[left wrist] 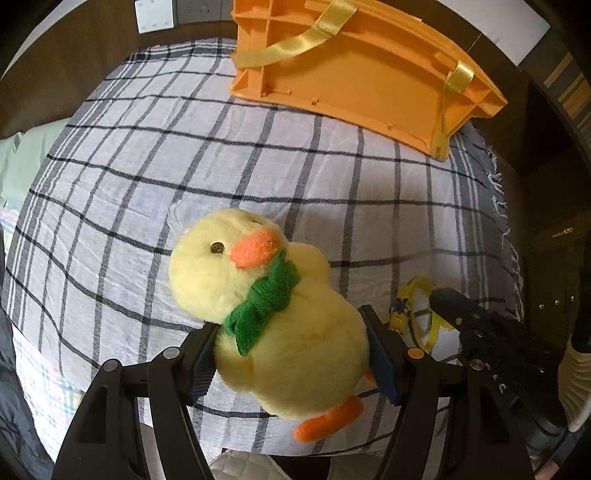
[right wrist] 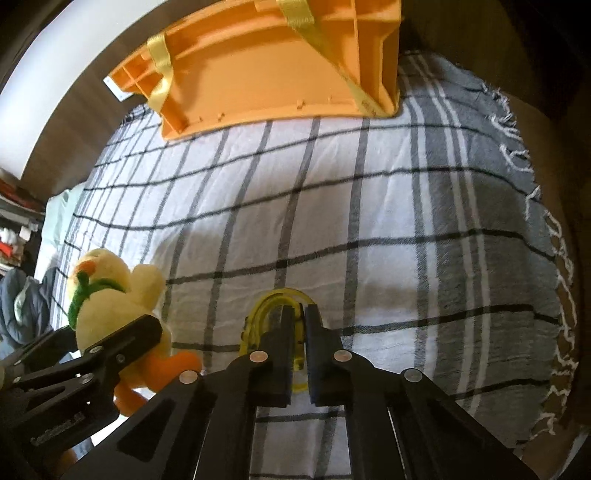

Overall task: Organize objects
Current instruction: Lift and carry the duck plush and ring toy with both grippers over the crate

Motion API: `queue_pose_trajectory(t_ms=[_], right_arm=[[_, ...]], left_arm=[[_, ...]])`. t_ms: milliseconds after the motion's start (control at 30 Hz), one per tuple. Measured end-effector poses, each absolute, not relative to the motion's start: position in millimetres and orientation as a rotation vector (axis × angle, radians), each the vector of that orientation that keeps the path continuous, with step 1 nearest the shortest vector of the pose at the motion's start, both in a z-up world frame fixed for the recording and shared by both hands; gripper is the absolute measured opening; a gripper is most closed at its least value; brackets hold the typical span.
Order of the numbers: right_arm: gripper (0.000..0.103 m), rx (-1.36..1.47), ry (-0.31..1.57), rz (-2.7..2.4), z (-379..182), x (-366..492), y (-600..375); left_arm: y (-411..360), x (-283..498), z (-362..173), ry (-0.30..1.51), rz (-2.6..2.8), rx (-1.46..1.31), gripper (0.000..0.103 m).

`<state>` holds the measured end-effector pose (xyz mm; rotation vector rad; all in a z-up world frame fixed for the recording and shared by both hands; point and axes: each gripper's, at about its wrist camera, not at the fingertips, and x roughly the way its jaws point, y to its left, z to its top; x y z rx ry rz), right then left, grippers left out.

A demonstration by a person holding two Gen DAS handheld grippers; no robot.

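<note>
Left tongs (left wrist: pixel 291 354): wide apart, blue pads pressed into both sides of the yellow plush duck (left wrist: pixel 273 314), i.e. clamped on its body. Duck sits tilted, head to the far left, orange beak up, green scarf (left wrist: pixel 264 310) at the neck, orange feet hanging near the camera. Looks lifted off the cloth, but can't tell for sure.

Right tongs (right wrist: pixel 300 328): nearly together, narrow gap, pinching a yellow ring-shaped item (right wrist: pixel 275 299) w/ a clear pouch; its loop pokes out past the tips. Item lies near the right end of the checked cloth (right wrist: pixel 388 206) covering the counter.

Around: orange plastic crate (left wrist: pixel 354 62) w/ yellow ribbon handles (left wrist: pixel 303 37) at the far side, on the cloth, solid side wall facing both cams. Nothing between tongs and crate but bare cloth.

View diffs: left wrist shows the duck's eye and beak, the right tool's black arm at lower right over the yellow item, plus a white wall plate (left wrist: pixel 153 14) far left. Right wrist shows the duck from behind at near left, the cloth's grey fringed edge (right wrist: pixel 535 229) on the right, and clutter at the far left.
</note>
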<state>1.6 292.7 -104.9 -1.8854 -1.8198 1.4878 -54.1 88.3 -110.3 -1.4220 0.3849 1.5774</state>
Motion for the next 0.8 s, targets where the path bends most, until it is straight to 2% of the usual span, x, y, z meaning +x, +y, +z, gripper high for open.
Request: queue_pose_trajectory(t_ms=[467, 500, 800], right_arm=[[0.006, -1.865, -1.912, 1.554, -92.8, 5.3, 247.1], [0.006, -1.881, -2.091, 1.376, -92.3, 5.1, 244.6], [0.006, -1.853, -2.13, 1.443, -90.6, 4.6, 213.5]], left_arm=[[89.3, -61.4, -68.5, 0.359, 1.61, -1.31, 0.069], [90.3, -62.3, -64.4, 0.358, 1.612, -1.298, 0.069], [98.2, -72.8, -32.4, 0.332, 1.621, -1.218, 0.069]])
